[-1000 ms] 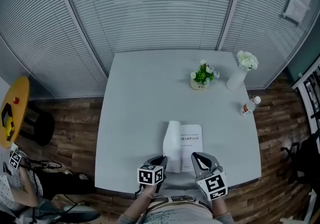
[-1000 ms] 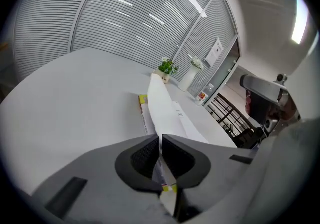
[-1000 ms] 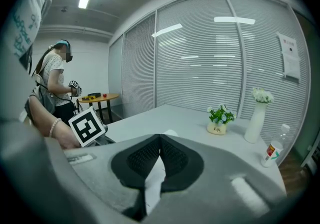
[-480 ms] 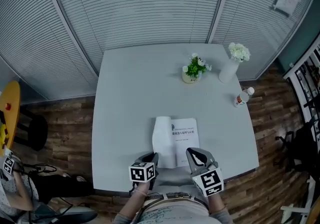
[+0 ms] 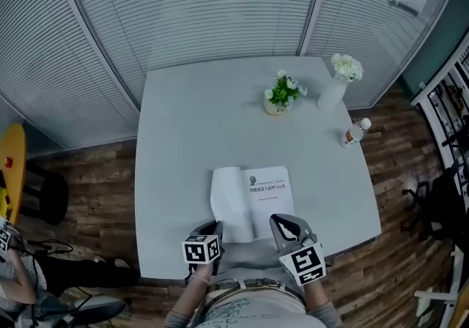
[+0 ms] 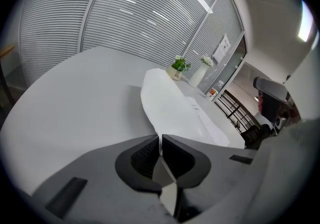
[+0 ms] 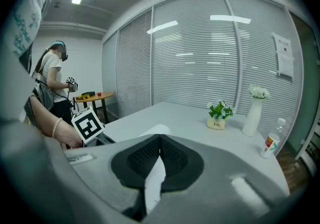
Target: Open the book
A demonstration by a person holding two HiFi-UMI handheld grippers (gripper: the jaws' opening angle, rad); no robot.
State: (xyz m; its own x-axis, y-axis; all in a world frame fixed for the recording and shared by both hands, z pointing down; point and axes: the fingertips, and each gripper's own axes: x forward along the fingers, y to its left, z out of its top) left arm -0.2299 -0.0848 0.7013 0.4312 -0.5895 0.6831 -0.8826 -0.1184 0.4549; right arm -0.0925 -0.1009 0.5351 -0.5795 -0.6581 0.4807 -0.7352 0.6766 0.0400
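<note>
Both grippers are closed, the left gripper pinching the lifted, curling front cover of the thin white paperback book. Meanwhile the right gripper just has its jaws together over the near edge

White book, pale grey table, brown wood-grain floor

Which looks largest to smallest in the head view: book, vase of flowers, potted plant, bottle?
1. book
2. vase of flowers and potted plant: about alike, not ranked
3. bottle
</note>
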